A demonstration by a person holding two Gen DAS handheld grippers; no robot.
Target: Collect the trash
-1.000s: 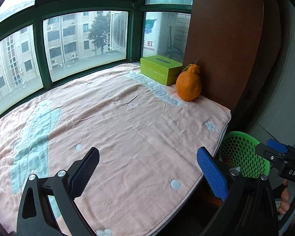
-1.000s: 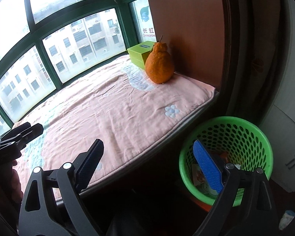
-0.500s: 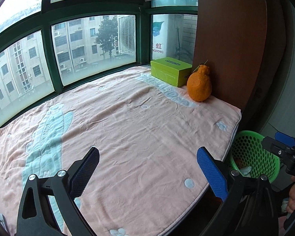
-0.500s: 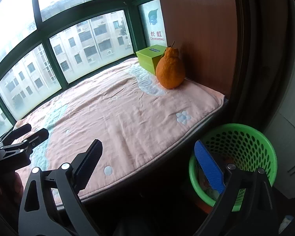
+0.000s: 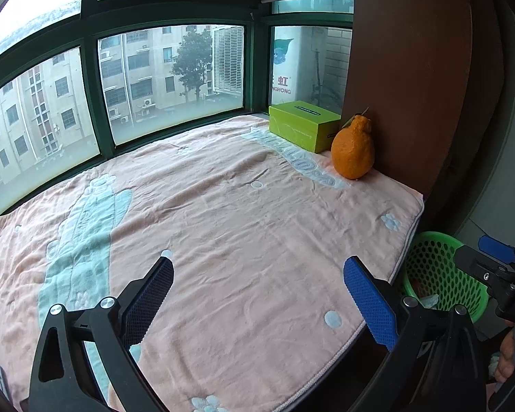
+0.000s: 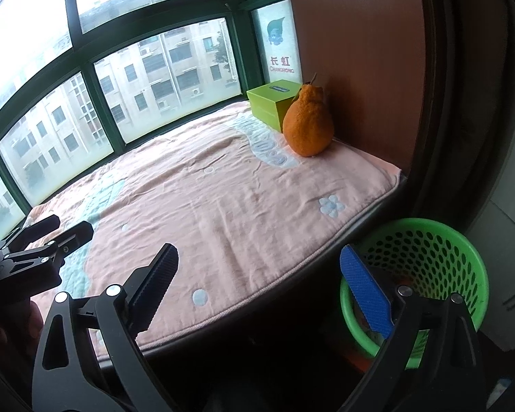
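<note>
Left wrist view: left tool (image 5: 257, 288) wide open, nothing between its jaws, over pink blanket (image 5: 223, 226). Right tool (image 6: 257, 274) has just been opening, jaws wide and empty, at the blanket edge beside green trash basket (image 6: 463, 240) on the floor. Some trash inside basket. Orange fruit (image 5: 353, 152) touches green box (image 5: 302, 123) by the window.
</note>
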